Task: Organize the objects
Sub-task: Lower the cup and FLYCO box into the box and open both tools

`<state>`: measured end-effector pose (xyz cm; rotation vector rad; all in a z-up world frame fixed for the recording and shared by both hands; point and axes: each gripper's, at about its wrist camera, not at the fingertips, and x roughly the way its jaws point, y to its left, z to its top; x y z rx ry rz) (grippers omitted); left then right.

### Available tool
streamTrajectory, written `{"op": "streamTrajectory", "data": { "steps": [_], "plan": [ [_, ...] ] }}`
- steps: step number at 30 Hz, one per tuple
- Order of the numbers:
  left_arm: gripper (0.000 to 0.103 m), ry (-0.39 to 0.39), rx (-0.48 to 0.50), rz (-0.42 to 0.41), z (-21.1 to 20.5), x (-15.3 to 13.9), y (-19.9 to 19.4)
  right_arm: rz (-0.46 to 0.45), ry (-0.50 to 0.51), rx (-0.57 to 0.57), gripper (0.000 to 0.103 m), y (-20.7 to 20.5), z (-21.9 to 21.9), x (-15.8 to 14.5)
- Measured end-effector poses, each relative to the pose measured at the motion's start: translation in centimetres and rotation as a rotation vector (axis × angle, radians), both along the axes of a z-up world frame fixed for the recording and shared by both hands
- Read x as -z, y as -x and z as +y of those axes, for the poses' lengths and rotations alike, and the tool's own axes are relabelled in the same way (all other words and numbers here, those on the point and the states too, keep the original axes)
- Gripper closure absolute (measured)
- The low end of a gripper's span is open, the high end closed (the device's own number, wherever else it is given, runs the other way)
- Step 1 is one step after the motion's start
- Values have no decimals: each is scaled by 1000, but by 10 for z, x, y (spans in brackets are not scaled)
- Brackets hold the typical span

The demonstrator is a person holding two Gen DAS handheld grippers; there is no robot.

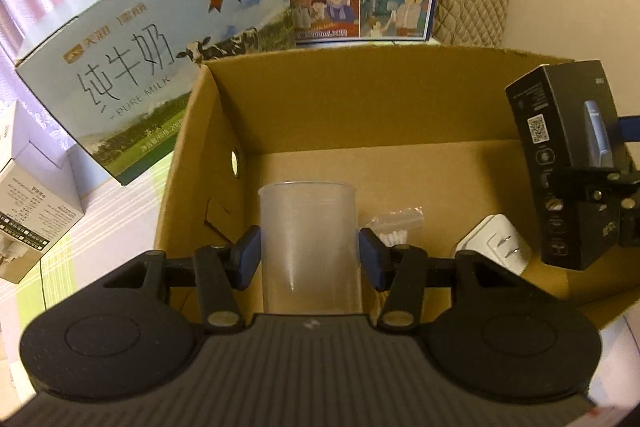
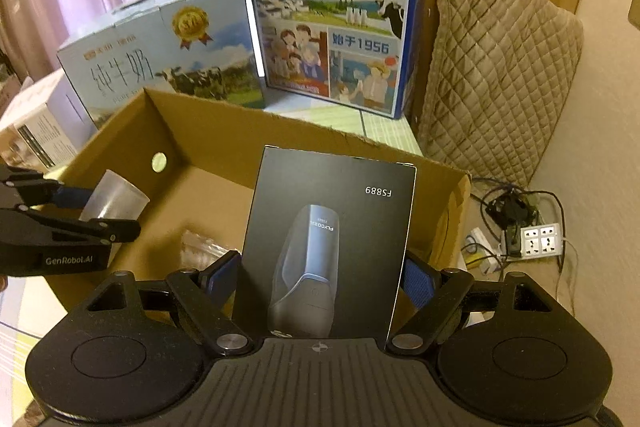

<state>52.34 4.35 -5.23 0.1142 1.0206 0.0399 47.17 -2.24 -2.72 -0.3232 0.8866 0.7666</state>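
My left gripper [image 1: 310,255] is shut on a clear plastic cup [image 1: 308,239] and holds it inside the open cardboard box [image 1: 360,99], near its left wall. My right gripper [image 2: 320,275] is shut on a black shaver box [image 2: 328,243] marked FS889, held over the right part of the cardboard box [image 2: 224,195]. The shaver box [image 1: 568,163] also shows at the right in the left wrist view. The cup [image 2: 116,199] and left gripper [image 2: 72,211] show at the left in the right wrist view. On the box floor lie a white plug adapter [image 1: 496,243] and a small clear bag [image 1: 396,227].
Two milk cartons stand behind the box: a pale blue one [image 1: 140,67] at the left and a dark blue one [image 2: 332,15] upright at the back. A quilted chair cover [image 2: 496,75] is at the right. A power strip with cables [image 2: 536,239] lies on the floor.
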Motion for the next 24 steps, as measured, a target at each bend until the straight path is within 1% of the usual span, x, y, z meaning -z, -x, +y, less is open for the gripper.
{"op": "streamTrajectory", "data": {
  "steps": [5,7,8,10,11,19,22,24],
  "plan": [
    [55,-16,15,31,-4,11,-7,-8,25,5,23,-4,1,5],
    [53,-22,27,42,-7,15,-8,-12,33,5,23,-5,1,5],
    [51,-25,27,47,-8,16,-9,-15,38,6,23,-5,1,6],
    [37,-30,32,43,-9,17,-8,-19,46,6,23,-5,1,6],
    [36,-32,33,38,-9,16,-8,-17,46,4,23,-6,1,7],
    [33,-18,34,30,-8,10,-2,-25,71,-6,22,-6,5,12],
    [33,-17,35,24,-8,8,2,-18,71,14,22,-10,5,15],
    [30,-14,34,21,-8,6,4,-6,62,27,21,-14,4,15]
  ]
}}
